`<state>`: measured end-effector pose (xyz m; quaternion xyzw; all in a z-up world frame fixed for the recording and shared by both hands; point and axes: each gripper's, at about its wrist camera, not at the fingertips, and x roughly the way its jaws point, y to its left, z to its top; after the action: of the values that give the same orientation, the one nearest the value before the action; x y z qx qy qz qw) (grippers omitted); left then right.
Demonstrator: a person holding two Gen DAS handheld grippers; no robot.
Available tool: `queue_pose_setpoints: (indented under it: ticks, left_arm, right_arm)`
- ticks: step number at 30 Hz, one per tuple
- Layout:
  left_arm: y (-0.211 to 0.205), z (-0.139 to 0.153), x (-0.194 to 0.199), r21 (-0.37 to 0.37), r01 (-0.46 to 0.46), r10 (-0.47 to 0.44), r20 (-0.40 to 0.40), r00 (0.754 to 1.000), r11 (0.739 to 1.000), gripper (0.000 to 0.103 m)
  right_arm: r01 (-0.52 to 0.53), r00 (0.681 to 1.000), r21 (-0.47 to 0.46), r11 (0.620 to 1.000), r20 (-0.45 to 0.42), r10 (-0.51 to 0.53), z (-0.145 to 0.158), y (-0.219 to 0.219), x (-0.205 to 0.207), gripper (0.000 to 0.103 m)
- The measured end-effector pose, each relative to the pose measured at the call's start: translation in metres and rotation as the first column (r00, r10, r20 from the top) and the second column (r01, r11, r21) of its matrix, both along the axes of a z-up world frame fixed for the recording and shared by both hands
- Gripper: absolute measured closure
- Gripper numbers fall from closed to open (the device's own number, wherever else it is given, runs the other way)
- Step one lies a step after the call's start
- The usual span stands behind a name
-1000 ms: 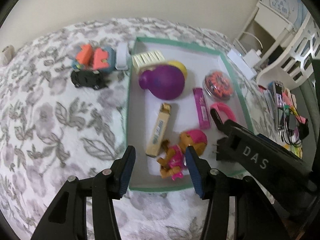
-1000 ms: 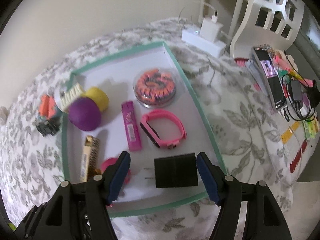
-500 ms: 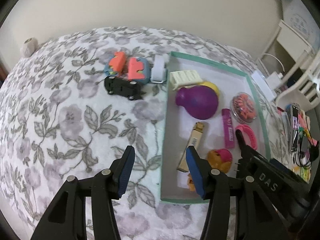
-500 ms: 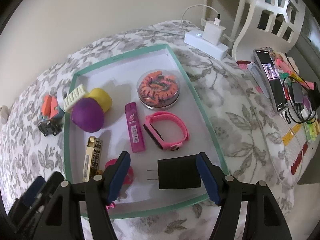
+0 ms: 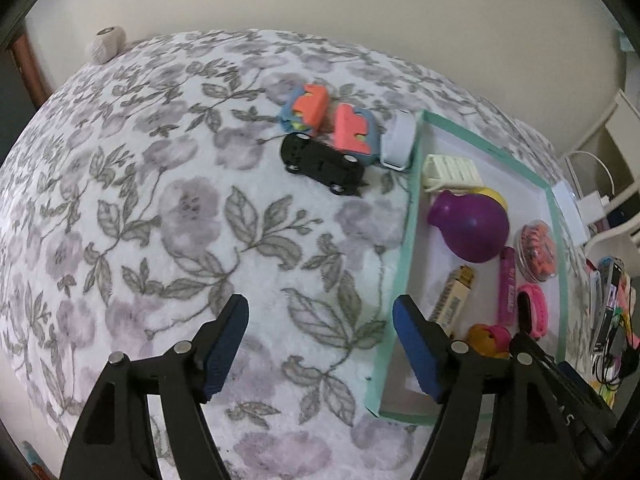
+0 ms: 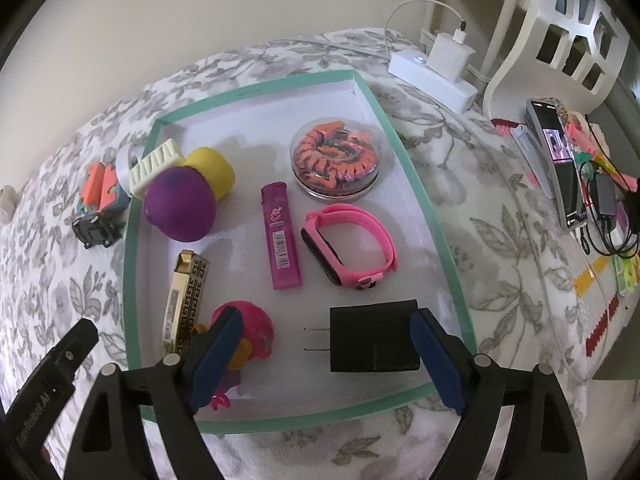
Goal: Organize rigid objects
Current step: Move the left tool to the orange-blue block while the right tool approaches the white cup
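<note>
Toys left outside the teal-rimmed tray (image 6: 424, 208) are what remains: the black toy car (image 5: 322, 164), the orange-and-blue blocks (image 5: 332, 126) and a white piece (image 5: 398, 142) lie on the floral bedspread (image 5: 160, 220) just off the tray's far left corner. Over the last second the left gripper (image 5: 318, 346) has swung from above the tray's near edge out over bare bedspread, fingers spread and empty, so it likely heads for the car. The right gripper (image 6: 324, 360) hovers spread, gripping nothing, around the black charger (image 6: 374, 338) lying in the near right corner. Open cloth lies between gripper and car; free tray floor remains along the far edge.
</note>
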<state>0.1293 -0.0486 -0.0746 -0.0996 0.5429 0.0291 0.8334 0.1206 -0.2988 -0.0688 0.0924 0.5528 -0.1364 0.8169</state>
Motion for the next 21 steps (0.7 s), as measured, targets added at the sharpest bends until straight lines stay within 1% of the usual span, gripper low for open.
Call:
queue_pose_setpoints:
  ticks: [1, 3, 8, 10, 11, 12, 13, 17, 21]
  left_arm:
    - [0.0006, -0.0001, -0.0002, 0.001, -0.003, 0.003, 0.0, 1.0, 1.0, 0.023]
    - [0.002, -0.0001, -0.0005, 0.003, -0.011, 0.011, 0.001, 1.0, 1.0, 0.019]
    - [0.0033, 0.0008, -0.0008, 0.012, -0.019, 0.019, 0.008, 1.0, 1.0, 0.017]
    - [0.0042, 0.0008, -0.0007, 0.017, -0.024, 0.024, 0.011, 1.0, 1.0, 0.017]
    - [0.0047, 0.0005, -0.0005, 0.018, -0.026, 0.026, 0.013, 1.0, 1.0, 0.015]
    - [0.005, 0.0001, -0.0004, 0.021, -0.027, 0.027, 0.013, 1.0, 0.999, 0.006]
    - [0.0052, 0.0002, -0.0002, 0.022, -0.03, 0.029, 0.015, 0.999, 0.999, 0.002]
    - [0.0064, 0.0019, -0.0003, 0.034, -0.04, 0.039, 0.029, 0.999, 0.999, 0.002]
    - [0.0096, 0.003, 0.0001, 0.035, -0.057, 0.055, 0.036, 0.998, 0.998, 0.002]
  right_arm:
    - [-0.001, 1.0, 0.0, 1.0, -0.001, 0.001, -0.0004, 0.0001, 0.0001, 0.013]
    - [-0.005, 1.0, 0.0, 1.0, -0.003, 0.005, -0.0011, 0.0006, 0.0003, 0.008]
    - [-0.022, 1.0, -0.005, 1.0, -0.006, 0.022, -0.0021, 0.0033, 0.0012, 0.007]
    - [-0.026, 1.0, -0.011, 1.0, -0.007, 0.026, -0.0024, 0.0039, 0.0015, 0.004]
    - [-0.026, 1.0, -0.013, 1.0, -0.007, 0.026, -0.0025, 0.0041, 0.0014, 0.003]
    - [-0.025, 1.0, -0.014, 1.0, -0.006, 0.025, -0.0024, 0.0043, 0.0014, 0.003]
    - [-0.025, 1.0, -0.015, 1.0, -0.006, 0.025, -0.0024, 0.0043, 0.0015, 0.003]
    - [-0.031, 1.0, -0.025, 0.999, -0.007, 0.031, -0.0025, 0.0053, 0.0015, 0.0]
    - [-0.036, 0.999, -0.028, 0.999, -0.005, 0.036, -0.0022, 0.0067, 0.0021, 0.0]
